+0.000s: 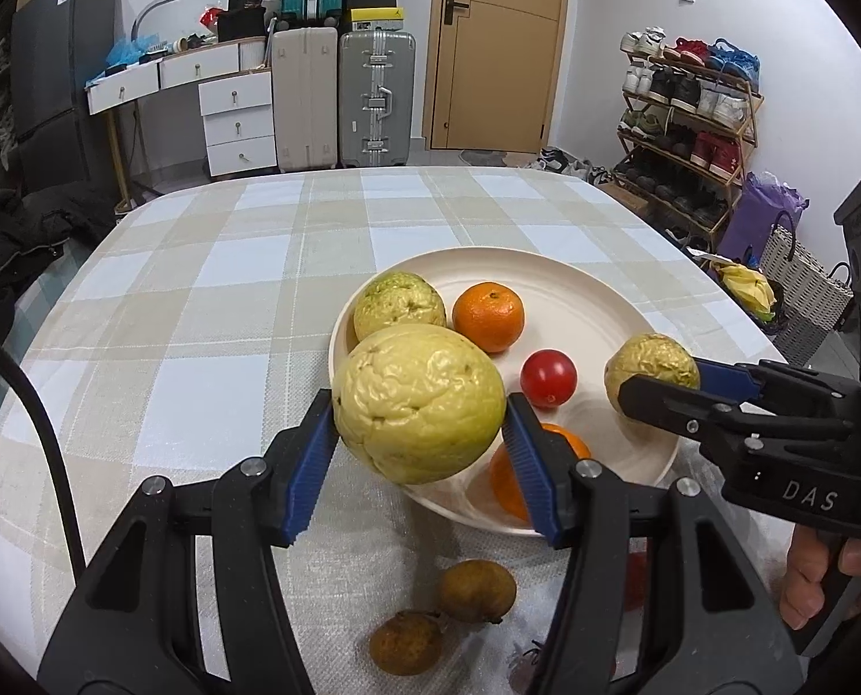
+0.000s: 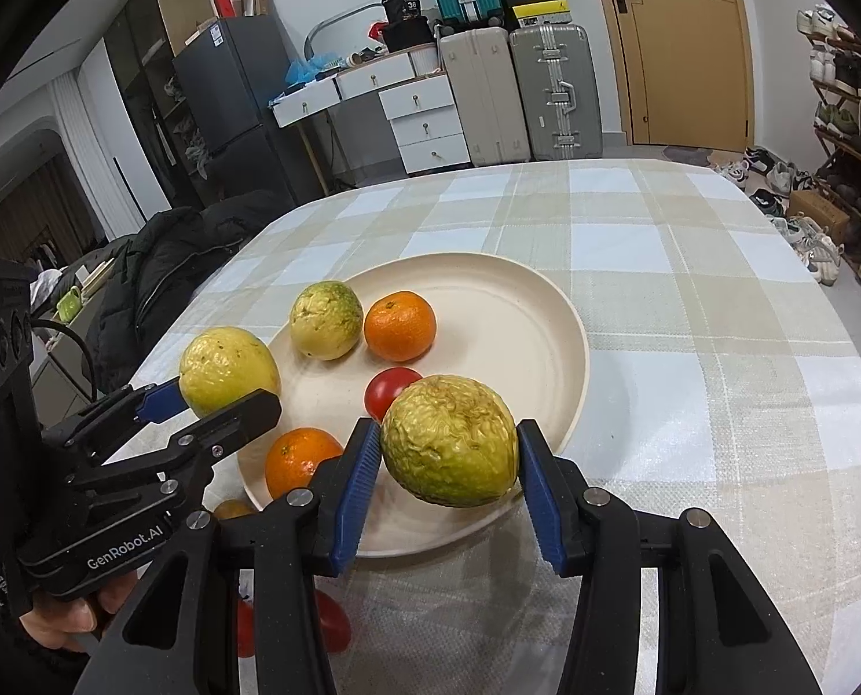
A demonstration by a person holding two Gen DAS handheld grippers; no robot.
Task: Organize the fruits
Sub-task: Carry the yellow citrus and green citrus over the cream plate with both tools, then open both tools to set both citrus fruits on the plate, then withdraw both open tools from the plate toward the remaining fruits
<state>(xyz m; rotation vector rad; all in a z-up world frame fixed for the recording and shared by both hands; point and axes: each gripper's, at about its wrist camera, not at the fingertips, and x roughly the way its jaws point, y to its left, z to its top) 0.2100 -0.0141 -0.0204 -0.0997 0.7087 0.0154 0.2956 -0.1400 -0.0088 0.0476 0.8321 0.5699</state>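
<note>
My left gripper [image 1: 418, 440] is shut on a large wrinkled yellow guava [image 1: 418, 402], held over the near left rim of the cream plate [image 1: 604, 301]. My right gripper [image 2: 447, 480] is shut on a smaller green-yellow wrinkled guava [image 2: 450, 440], held above the plate's near right part. On the plate [image 2: 517, 324] lie a third guava [image 2: 326, 319], an orange [image 2: 400, 325], a red tomato [image 2: 392, 391] and a second orange [image 2: 300, 460]. The right gripper with its guava [image 1: 650, 368] shows at right in the left wrist view; the left gripper's guava [image 2: 227, 370] shows at left in the right wrist view.
Two small brown fruits [image 1: 476, 589] [image 1: 406, 642] lie on the checked tablecloth [image 1: 198, 289] near the front edge. Red fruits [image 2: 332, 625] lie on the cloth under my right gripper. A dark jacket [image 2: 158, 266] hangs left of the table, a shoe rack [image 1: 691, 116] stands at the right.
</note>
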